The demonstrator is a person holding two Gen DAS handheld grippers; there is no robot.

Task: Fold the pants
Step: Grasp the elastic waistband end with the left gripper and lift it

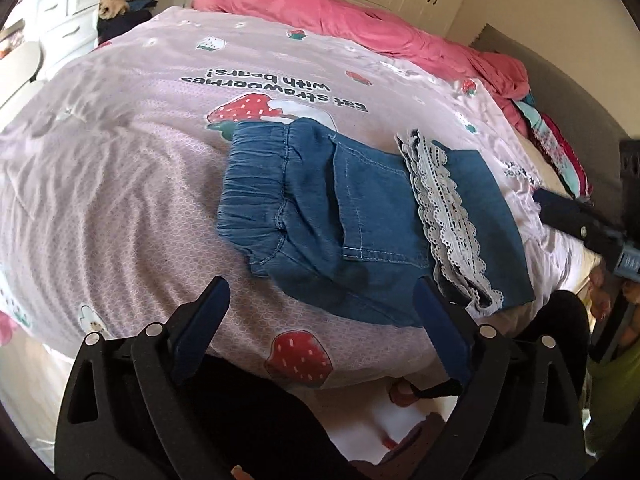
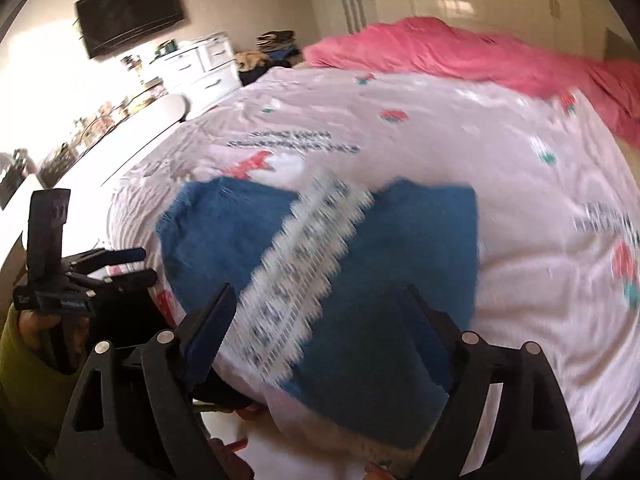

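- Both tools hang at the near edge of the bed, above the pants (image 1: 352, 216): the left gripper (image 1: 322, 312) has its jaws spread wide with nothing between them, and the right gripper (image 2: 316, 320) likewise gapes empty over the denim
- Pants lie in a compact bundle on the strawberry quilt (image 1: 120, 184), waistband at one end and lace trim (image 1: 444, 204) across the top, so the fold looks finished and let go
- Beyond the pants, a pink blanket (image 1: 360, 20) is heaped along the far side, well apart
- Nothing blocks the pants; the white drawers (image 2: 200, 68) stand off the bed

Blue pants (image 1: 360, 216), white lace; strawberry-print pink sheet (image 1: 120, 184).
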